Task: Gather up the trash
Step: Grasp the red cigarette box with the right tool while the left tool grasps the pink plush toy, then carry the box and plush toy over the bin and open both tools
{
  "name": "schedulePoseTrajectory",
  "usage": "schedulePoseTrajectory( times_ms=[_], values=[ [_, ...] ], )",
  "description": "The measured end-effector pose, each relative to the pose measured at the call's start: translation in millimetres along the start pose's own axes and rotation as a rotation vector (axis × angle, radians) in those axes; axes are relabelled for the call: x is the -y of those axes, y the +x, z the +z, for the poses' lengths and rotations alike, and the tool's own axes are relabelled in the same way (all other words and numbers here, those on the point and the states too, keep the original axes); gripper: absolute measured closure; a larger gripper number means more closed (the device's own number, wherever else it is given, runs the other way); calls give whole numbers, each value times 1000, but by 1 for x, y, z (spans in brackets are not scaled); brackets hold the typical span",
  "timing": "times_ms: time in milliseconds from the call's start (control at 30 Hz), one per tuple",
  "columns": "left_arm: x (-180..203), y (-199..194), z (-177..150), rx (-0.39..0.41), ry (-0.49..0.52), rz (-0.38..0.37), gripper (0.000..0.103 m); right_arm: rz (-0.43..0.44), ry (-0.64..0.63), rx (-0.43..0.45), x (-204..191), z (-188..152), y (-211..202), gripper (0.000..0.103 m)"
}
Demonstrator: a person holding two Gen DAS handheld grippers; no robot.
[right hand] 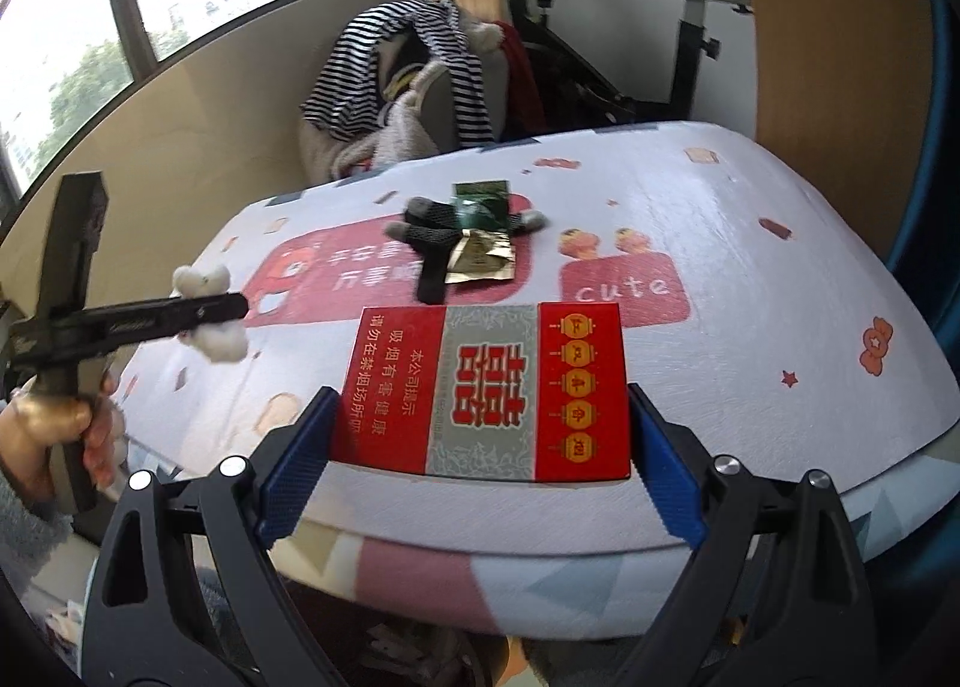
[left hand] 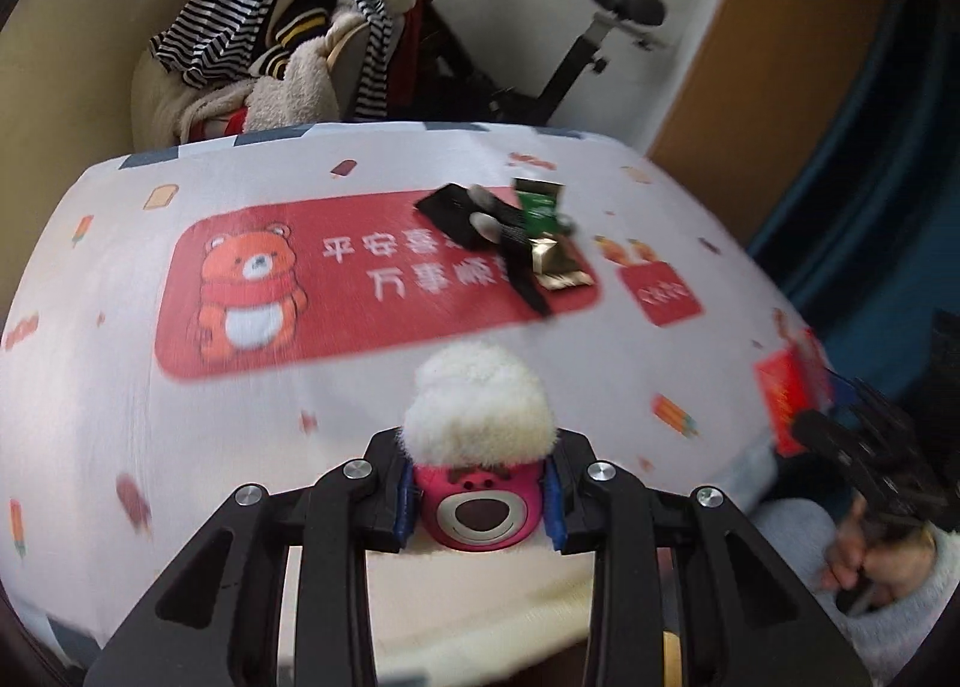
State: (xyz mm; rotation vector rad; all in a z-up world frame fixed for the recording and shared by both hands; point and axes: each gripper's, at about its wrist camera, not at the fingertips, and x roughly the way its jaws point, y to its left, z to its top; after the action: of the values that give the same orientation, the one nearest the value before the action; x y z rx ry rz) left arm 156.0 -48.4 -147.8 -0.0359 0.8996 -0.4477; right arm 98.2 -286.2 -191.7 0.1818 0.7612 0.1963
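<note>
— Right wrist view first: the table (right hand: pixel 750 243) with its printed cloth fills the middle, and the red cigarette pack (right hand: pixel 483 393) sits low in the frame, between the blue pads of the right gripper (right hand: pixel 480 447).

— Clamped on it?

— It looks so; both pads meet its short edges, the long axis running across the jaws. I'd judge it ready to carry off.

— And the rest of the trash?

— Straight beyond the pack, upper centre: a gold wrapper (right hand: pixel 483 261) and a green wrapper (right hand: pixel 480 204) touching a black strap (right hand: pixel 435 249). Its long axis points back toward the pack.

— Which hand is nearer?

— Hard to say. At the left edge the left gripper (right hand: pixel 210 315) is full, closed on a pink bear toy (left hand: pixel 477 501) with a white fluffy top.
</note>
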Motion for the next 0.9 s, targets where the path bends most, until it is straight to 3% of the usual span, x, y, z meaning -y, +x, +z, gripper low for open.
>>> schedulePoseTrajectory(
  times_ms=[167,300,533,733,833,900],
  values=[
    [15,-39,-46,42,-29,-47,72,7,-18,8,-15,-5,-15,13],
    [29,-54,-86,28,-21,-59,72,16,-42,6,-28,-14,-26,13],
    [41,-47,-144,-40,-52,-74,72,35,-51,-21,-36,-32,-34,13],
    [44,-38,-163,-87,-48,-83,71,42,-56,-36,-42,-46,-39,13],
    [46,-36,-165,-88,-42,-88,59,43,-57,-45,-43,-52,-38,13],
    [47,-39,-164,-72,-39,-86,41,43,-56,-48,-43,-55,-38,13]
  ],
)
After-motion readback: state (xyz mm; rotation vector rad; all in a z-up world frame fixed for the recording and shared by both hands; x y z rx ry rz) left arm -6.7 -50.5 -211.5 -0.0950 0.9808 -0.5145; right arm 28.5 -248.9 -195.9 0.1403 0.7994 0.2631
